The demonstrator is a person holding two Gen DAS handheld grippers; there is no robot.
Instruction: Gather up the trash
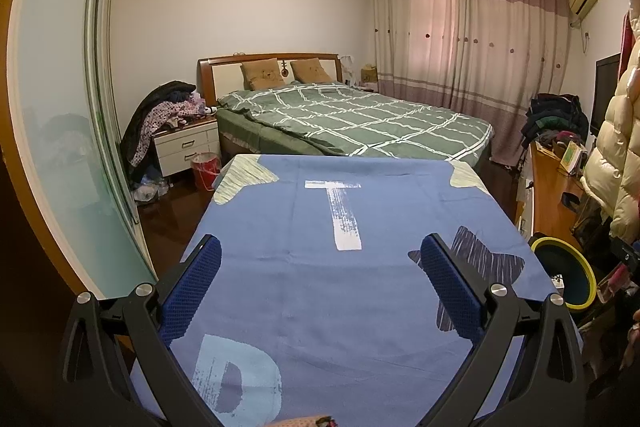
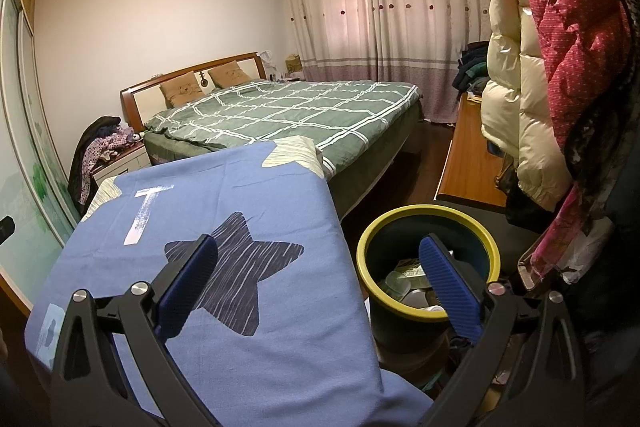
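Both tongs spread, empty; left tongs (image 1: 320, 275) over the blue-clothed table (image 1: 304, 291), no trash seen on it; right tongs (image 2: 318, 273) at the table edge beside yellow-rimmed bin (image 2: 492, 247), trash (image 2: 408, 287) already inside; collecting likely finished; next, scan for leftovers.

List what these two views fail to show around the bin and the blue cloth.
- Bin contents: right wrist view, partly hidden by the right gripper finger; items too small to identify.
- Bin in left wrist view: cut off by clutter.
- Blue cloth: near edge hidden by the left gripper.
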